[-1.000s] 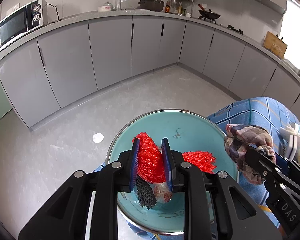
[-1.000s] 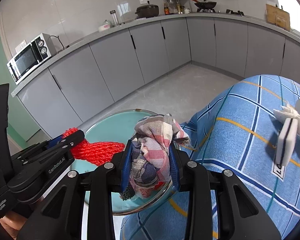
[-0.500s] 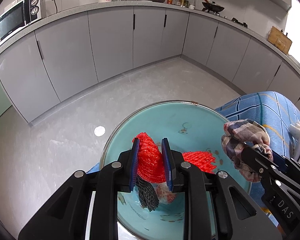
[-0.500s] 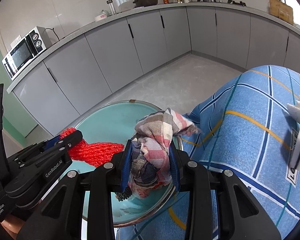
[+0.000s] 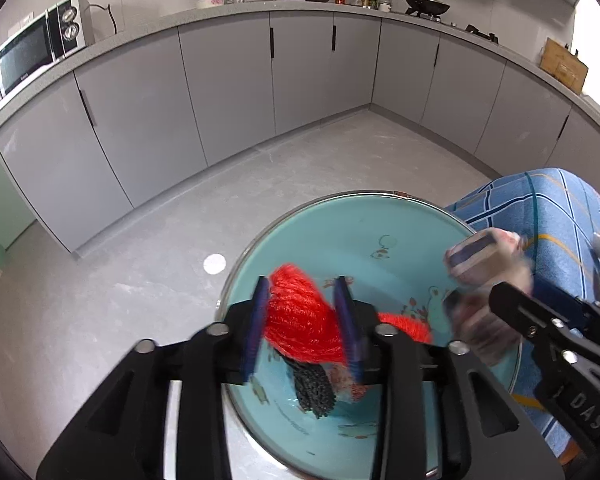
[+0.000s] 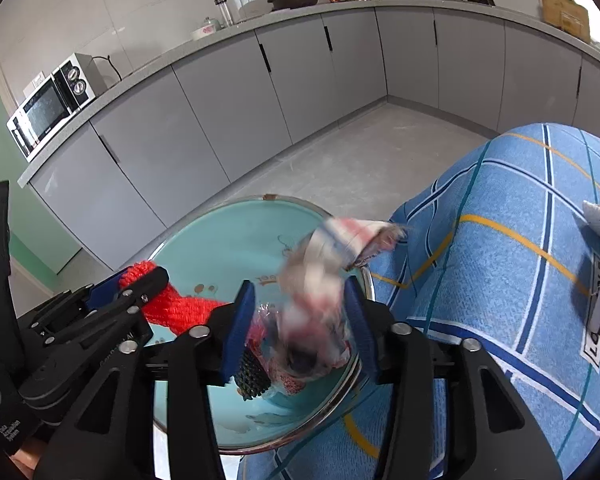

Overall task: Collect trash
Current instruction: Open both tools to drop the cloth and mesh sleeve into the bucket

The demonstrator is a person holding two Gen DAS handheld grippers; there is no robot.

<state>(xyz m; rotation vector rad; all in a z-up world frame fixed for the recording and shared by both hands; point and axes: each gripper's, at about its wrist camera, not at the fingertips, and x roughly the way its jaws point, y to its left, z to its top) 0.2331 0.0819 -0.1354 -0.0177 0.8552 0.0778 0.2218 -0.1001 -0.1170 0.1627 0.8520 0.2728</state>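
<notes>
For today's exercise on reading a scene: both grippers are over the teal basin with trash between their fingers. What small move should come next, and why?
Probably lift both grippers straight up and clear. The left gripper and right gripper have just been opening; the red mesh net and the blurred checked cloth sit loose between parted pads over the teal basin, so they should drop in.

Red mesh point(image 5: 300, 320), teal basin point(image 5: 380, 232), plaid rag point(image 6: 324, 280)

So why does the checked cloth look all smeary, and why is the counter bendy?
Right wrist view: the checked cloth is motion-blurred between the right gripper's just-opened jaws. Left wrist view: the red mesh blurs too. In both views the fisheye lens curves the counter.
</notes>
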